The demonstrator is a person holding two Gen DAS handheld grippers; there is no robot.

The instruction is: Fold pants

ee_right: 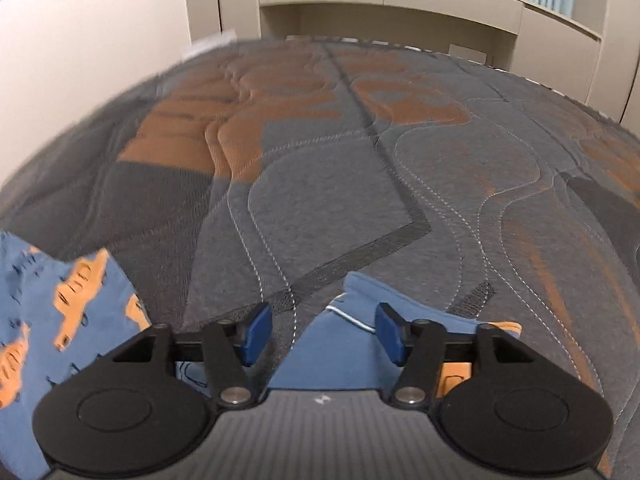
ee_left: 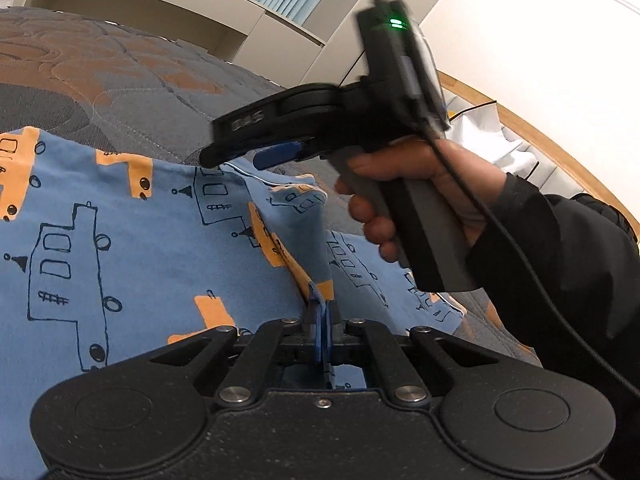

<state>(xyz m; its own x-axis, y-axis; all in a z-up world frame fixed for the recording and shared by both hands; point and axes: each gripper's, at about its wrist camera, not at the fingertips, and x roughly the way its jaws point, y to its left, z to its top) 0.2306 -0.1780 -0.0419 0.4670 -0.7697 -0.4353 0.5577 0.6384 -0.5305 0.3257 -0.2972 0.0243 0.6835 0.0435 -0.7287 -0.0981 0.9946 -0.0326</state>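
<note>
1. Your left gripper (ee_left: 322, 312) pinches a raised fold of the blue cotton pants (ee_left: 120, 240) with orange truck prints.
2. Your right gripper (ee_right: 322, 334) stands spread above the pants' edge.
3. Pants lie on the grey-and-orange quilted mattress (ee_right: 360, 160).

Pants (ee_left: 120, 216) soft matt printed cloth; bedspread (ee_right: 340, 184) quilted, stitched fabric; left hand-held gripper (ee_left: 322, 320) matt black plastic.
</note>
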